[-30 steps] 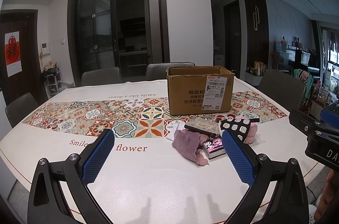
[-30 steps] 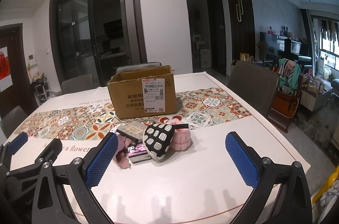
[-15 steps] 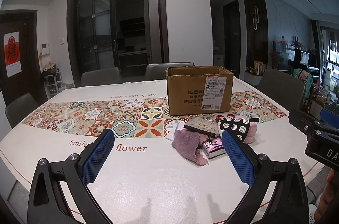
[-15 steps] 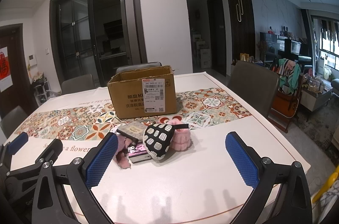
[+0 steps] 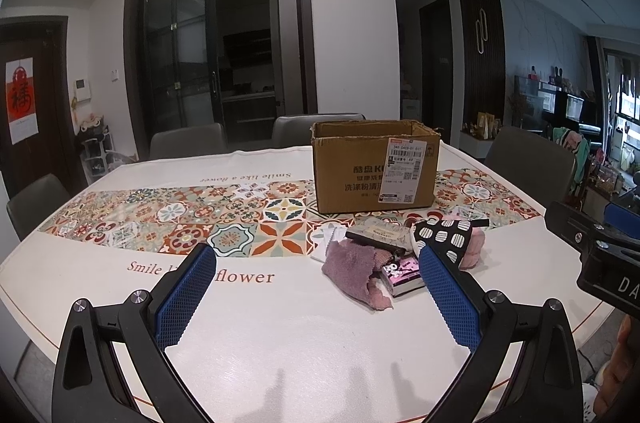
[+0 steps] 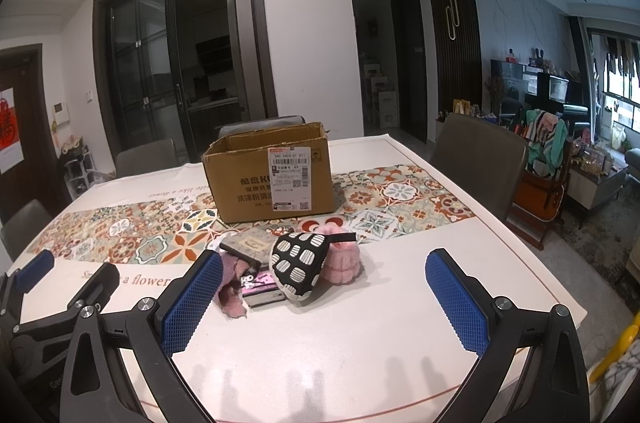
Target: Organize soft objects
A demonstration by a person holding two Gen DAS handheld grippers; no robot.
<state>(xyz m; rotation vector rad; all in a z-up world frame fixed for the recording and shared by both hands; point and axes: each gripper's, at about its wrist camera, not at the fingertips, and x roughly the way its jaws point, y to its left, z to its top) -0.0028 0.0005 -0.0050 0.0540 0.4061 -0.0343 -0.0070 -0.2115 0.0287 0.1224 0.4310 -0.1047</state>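
The left gripper (image 5: 316, 297) hangs above the white tabletop (image 5: 280, 335) with its blue fingers (image 5: 184, 297) wide apart and nothing between them; ahead lies a small pile: a mauve cloth (image 5: 352, 269), a pink-and-black booklet (image 5: 402, 273), a black-and-white spotted mitt (image 5: 444, 235), a pink fluffy item (image 5: 476, 247); behind the pile stands an open cardboard box (image 5: 374, 167) on the patterned runner (image 5: 200, 219); the right gripper (image 5: 600, 251) shows at the right edge.

White table (image 6: 360, 351) with patterned runner (image 6: 400, 199), cardboard box (image 6: 248, 183), and small heap of cloths and booklets (image 6: 288, 267).
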